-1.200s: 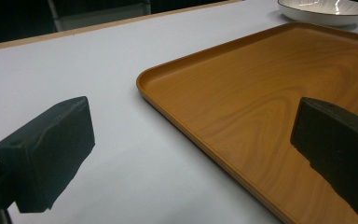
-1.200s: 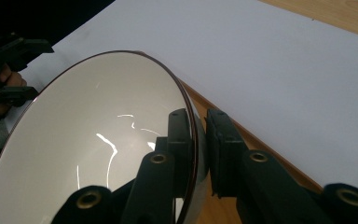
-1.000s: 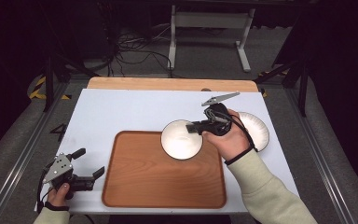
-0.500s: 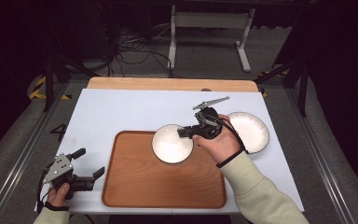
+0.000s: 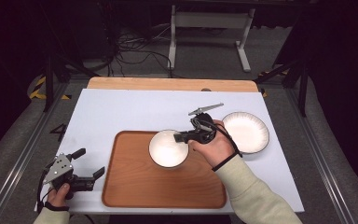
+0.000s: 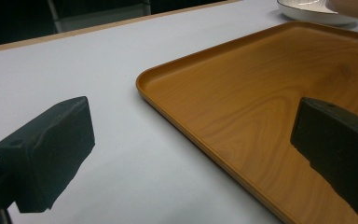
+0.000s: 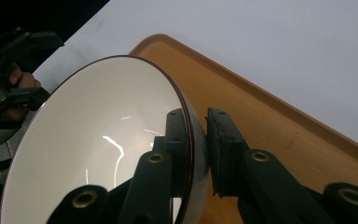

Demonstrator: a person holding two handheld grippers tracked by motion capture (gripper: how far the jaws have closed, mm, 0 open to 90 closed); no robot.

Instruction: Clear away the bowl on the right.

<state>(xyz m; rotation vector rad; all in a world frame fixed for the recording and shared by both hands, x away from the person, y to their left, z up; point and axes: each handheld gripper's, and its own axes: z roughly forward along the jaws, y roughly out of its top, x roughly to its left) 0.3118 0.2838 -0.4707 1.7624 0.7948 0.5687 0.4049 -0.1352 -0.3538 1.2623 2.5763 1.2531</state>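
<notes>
The scene is viewed from above the near edge of the counter (image 5: 121,112), looking forward and down, with the whole wooden tray (image 5: 140,186) taken in from afar. The left gripper view is set low and close over the counter (image 6: 98,70), facing across the tray (image 6: 261,93) toward the plate (image 6: 307,11) at its far side. The right gripper view is held close behind the bowl (image 7: 98,140), looking along it to the tray (image 7: 270,126). Tray and counter are shared by all three views.

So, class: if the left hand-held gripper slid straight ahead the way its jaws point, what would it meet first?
Probably the wooden tray's near rim: the left hand-held gripper, jaws open, already straddles that edge. Depth is hard to judge.
</notes>
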